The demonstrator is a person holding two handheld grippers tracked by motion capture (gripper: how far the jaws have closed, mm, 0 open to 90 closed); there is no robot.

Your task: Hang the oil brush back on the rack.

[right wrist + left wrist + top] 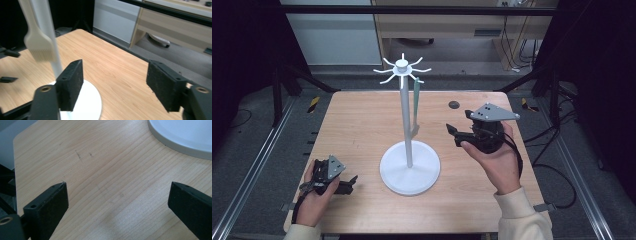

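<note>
**Brush hung on the rack, both grippers empty**

The brush hangs from one of the hooks at the top of the rack, just beside the white pole, bristles down and well clear of the round base. In the right gripper view its pale head dangles against the pole, touching no jaw. Hanging there, it needs no support, which fits the right gripper standing apart from it to the right: its jaws gape wide with only bare table between them, and it holds nothing. I judge the hanging step done.

The left gripper rests low near the table's front-left, beside the base, out of the way. Its jaws are also spread wide over bare wood, empty, with the base's rim at the upper right of its view.
</note>
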